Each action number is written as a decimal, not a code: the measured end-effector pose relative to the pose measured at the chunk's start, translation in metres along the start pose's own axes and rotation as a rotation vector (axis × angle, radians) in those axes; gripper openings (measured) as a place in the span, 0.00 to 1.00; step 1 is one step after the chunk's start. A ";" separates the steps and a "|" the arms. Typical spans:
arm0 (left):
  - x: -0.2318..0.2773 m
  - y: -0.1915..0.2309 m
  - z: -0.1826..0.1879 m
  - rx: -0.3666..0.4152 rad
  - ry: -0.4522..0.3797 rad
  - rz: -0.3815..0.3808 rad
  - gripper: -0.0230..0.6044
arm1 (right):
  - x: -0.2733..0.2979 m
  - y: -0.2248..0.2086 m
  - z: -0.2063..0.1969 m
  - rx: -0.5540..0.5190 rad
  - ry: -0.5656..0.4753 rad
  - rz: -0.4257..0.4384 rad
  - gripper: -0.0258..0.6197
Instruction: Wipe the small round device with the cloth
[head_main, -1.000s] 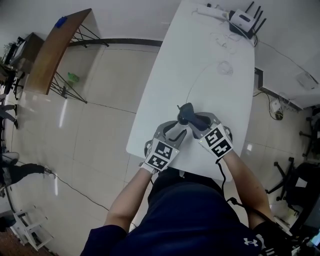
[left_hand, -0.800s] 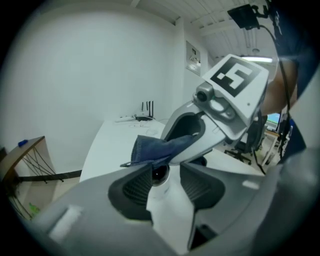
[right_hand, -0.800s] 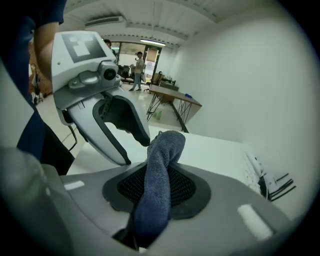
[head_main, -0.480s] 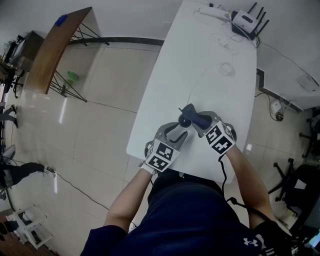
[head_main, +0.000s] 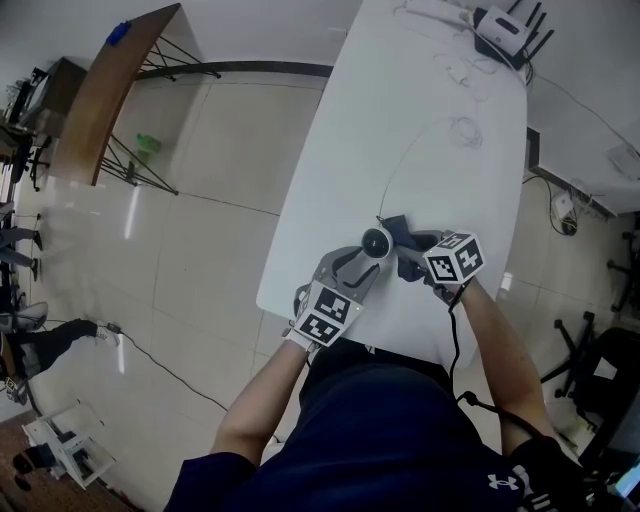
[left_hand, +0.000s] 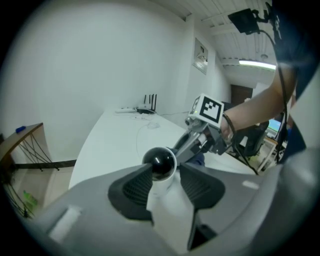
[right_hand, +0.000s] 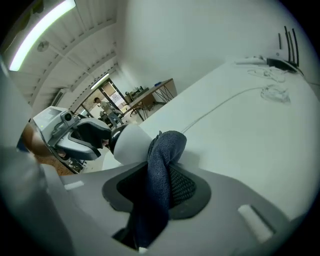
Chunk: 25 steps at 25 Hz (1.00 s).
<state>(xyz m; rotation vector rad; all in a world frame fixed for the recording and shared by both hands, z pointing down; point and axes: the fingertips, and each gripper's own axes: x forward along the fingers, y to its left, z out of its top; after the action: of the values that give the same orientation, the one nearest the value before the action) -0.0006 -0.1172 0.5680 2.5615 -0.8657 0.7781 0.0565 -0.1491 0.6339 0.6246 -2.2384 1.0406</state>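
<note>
The small round device (head_main: 376, 241), a white body with a glossy black dome (left_hand: 160, 161), is held just above the near end of the white table (head_main: 420, 120). My left gripper (head_main: 368, 258) is shut on its white body (left_hand: 161, 192), one pad on each side. My right gripper (head_main: 408, 250) is shut on a dark blue cloth (right_hand: 162, 167), which is bunched between its jaws. The cloth (head_main: 403, 237) presses against the device's white side (right_hand: 127, 145) from the right. A thin white cable (head_main: 400, 165) runs from the device up the table.
A router with antennas (head_main: 505, 25) and loose white cables (head_main: 465, 130) lie at the table's far end. A wooden table on black wire legs (head_main: 100, 100) stands on the tiled floor to the left. Office chairs (head_main: 600, 370) stand at the right.
My right gripper has rolled and sunk, carrying the cloth from the top of the device down to its right side. The black dome now shows. The left gripper has held still.
</note>
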 end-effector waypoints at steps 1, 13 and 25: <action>0.000 0.000 0.000 -0.001 -0.001 -0.001 0.31 | 0.004 -0.003 -0.004 0.018 0.018 0.001 0.23; -0.006 0.001 0.001 0.007 -0.012 0.023 0.31 | -0.008 -0.001 0.009 -0.003 -0.019 -0.067 0.23; -0.011 -0.013 0.012 0.057 -0.040 0.025 0.31 | -0.034 0.085 0.048 -0.951 0.118 -0.277 0.23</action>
<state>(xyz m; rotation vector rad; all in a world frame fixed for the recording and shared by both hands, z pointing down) 0.0052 -0.1076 0.5500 2.6296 -0.9016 0.7713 0.0130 -0.1315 0.5418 0.3976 -2.1336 -0.1625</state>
